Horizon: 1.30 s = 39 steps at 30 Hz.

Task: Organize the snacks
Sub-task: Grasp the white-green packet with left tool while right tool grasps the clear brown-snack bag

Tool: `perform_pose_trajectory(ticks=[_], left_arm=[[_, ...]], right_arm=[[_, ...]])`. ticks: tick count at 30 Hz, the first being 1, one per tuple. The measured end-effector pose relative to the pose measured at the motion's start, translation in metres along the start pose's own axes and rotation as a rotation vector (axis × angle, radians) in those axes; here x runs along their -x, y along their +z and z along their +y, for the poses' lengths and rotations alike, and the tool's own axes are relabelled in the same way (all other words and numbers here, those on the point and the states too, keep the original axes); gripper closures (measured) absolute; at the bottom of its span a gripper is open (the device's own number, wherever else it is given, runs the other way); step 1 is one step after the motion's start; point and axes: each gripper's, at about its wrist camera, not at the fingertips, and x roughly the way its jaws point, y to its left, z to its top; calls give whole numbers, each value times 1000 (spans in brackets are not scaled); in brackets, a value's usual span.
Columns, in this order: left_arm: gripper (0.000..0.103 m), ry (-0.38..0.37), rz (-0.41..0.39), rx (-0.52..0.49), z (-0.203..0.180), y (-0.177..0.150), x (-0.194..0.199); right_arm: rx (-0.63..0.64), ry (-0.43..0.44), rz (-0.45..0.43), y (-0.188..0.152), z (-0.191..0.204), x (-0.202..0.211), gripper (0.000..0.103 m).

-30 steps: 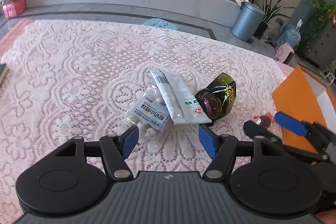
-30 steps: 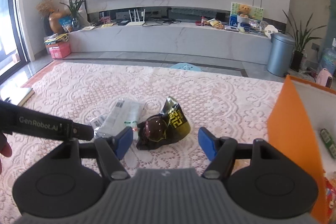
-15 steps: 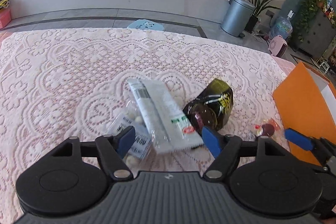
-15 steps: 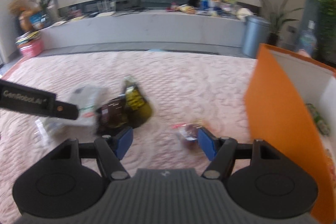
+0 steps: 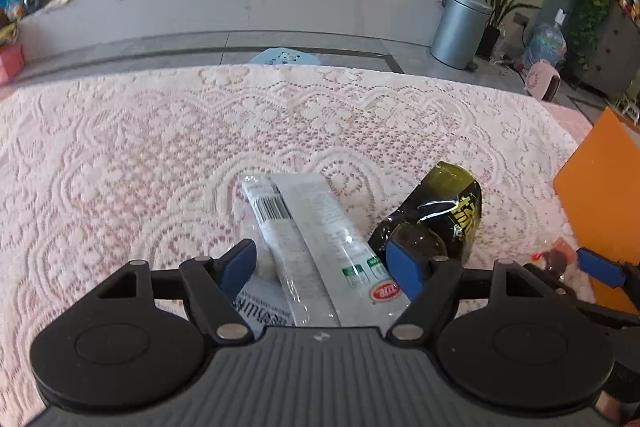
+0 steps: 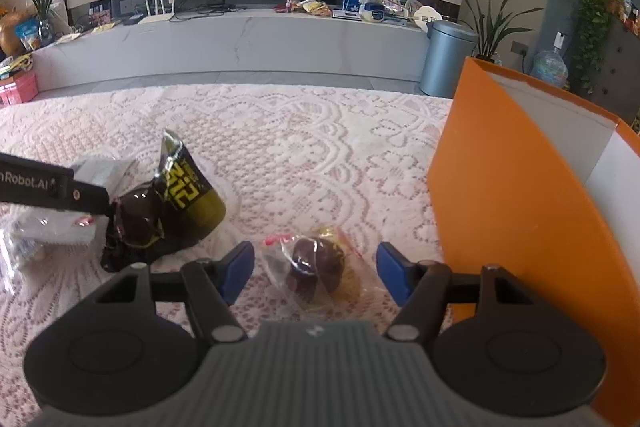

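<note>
Snacks sit clustered on the lace tablecloth (image 5: 160, 147). Left gripper (image 5: 322, 263) hangs jaws apart over the long white packet (image 5: 316, 239), its length running away up-left. Right gripper (image 6: 314, 269) is closing, pads clear of the small clear-wrapped dark sweet (image 6: 314, 263) between them. Orange box (image 6: 512, 211) walls the right; open cloth beyond.

**Both grippers angled down, jaws apart**

Left gripper (image 5: 322, 267): tilted downward, blue pads spread wide, pressing on nothing. Right gripper (image 6: 316, 271): also pitched down, jaws closing, pads not yet in contact. Left finger reaching into right view from the left edge.
</note>
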Motion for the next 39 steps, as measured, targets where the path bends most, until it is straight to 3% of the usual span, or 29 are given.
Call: perform_pose_trajectory(ticks=[11, 13, 15, 21, 28, 35, 39], left_arm=[[13, 118, -32, -135, -18, -1, -15], [17, 136, -32, -183, -22, -3, -16], [27, 142, -35, -228, -27, -5, -16], [36, 133, -71, -270, -31, -7, -10], [43, 101, -101, -221, -27, -8, 16], [46, 13, -65, -117, -15, -23, 55], [47, -63, 6, -27, -10, -47, 72]], right_arm=[[3, -7, 23, -4, 4, -9, 51], [9, -9, 23, -4, 5, -9, 52], [8, -8, 24, -4, 5, -9, 53], [9, 8, 30, -4, 4, -8, 57], [-9, 45, 29, -2, 3, 0, 61], [-7, 106, 28, -8, 4, 24, 61], [25, 151, 64, -14, 8, 40, 61]])
